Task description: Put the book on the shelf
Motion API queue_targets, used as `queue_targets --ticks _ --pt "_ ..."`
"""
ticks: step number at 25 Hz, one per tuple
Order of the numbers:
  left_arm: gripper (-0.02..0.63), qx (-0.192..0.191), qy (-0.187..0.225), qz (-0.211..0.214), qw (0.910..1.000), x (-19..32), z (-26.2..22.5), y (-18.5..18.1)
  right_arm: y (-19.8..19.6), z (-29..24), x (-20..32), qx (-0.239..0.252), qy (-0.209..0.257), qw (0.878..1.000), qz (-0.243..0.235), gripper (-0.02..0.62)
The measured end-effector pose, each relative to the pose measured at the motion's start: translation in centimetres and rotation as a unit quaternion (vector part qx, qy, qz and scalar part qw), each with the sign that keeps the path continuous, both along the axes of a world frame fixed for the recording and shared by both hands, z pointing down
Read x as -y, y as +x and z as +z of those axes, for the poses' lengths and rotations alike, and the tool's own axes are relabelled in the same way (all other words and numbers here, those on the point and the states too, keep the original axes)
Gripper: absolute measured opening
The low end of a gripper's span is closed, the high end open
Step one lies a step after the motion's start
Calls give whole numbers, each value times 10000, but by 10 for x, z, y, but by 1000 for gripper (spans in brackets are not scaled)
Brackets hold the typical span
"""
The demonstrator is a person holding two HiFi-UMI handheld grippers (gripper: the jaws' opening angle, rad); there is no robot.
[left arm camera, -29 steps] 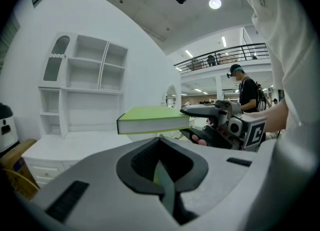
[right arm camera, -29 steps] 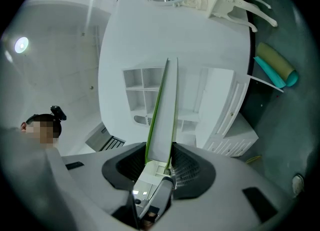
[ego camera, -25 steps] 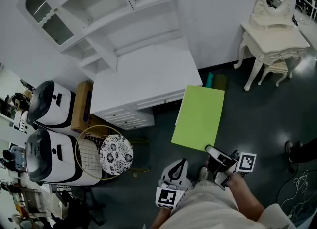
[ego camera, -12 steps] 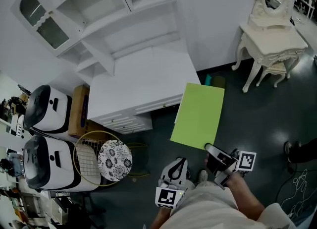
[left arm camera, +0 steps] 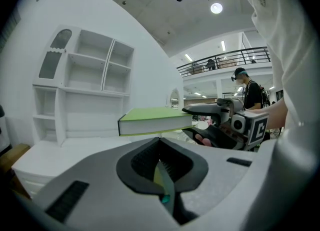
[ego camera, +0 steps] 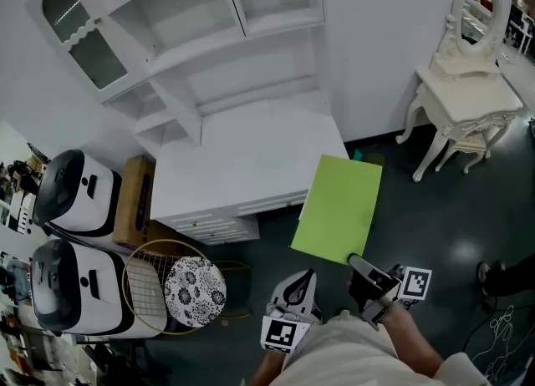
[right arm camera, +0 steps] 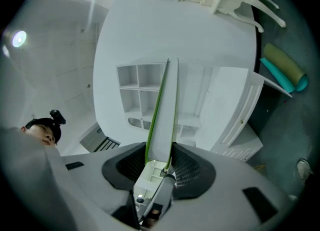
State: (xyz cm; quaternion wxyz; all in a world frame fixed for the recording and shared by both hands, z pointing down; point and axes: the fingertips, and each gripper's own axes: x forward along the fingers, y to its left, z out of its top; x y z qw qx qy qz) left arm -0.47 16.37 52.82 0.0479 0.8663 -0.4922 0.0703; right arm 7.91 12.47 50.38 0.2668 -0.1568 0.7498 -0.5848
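A flat green book point(ego camera: 337, 206) hangs over the dark floor, just right of the white desk point(ego camera: 242, 150). My right gripper point(ego camera: 361, 269) is shut on its near edge. In the right gripper view the book point(right arm camera: 162, 115) stands edge-on between the jaws of that gripper point(right arm camera: 161, 162) and points at the white shelf unit point(right arm camera: 145, 90). The shelf unit point(ego camera: 192, 8) rises behind the desk with bare compartments. My left gripper point(ego camera: 299, 288) hangs low beside the right one, jaws shut on nothing. The left gripper view shows the book point(left arm camera: 155, 121) side-on in the right gripper point(left arm camera: 220, 120).
A white dressing table with mirror point(ego camera: 468, 83) stands at the right. Two white-and-black appliances point(ego camera: 75, 188), a cardboard box point(ego camera: 134, 200), a racket point(ego camera: 155, 280) and a patterned disc point(ego camera: 195, 290) crowd the left. Rolled mats point(right arm camera: 282, 67) lie by the desk. A person point(left arm camera: 248, 87) stands far off.
The head view has shifted slightly, so the shelf and desk sit a little further right. The book stays in the right gripper; the left gripper has hardly moved.
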Motion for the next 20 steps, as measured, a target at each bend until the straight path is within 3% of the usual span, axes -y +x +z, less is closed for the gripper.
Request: queue_targets --ticks 5,9,14,20 --pt "3 -101 174 60 9998 28 -3 -27 -23 -5 24 16 7 10000 78 163" --pt "3 23 -36 225 9997 42 -2 -45 -39 -10 41 17 55 9998 176 163" --pt "3 -68 76 219 9997 56 1 -73 -59 -14 57 4 115 9996 267 162" --pt "3 -33 -135 274 9995 71 10 -88 -71 -17 75 39 80 9995 300 163"
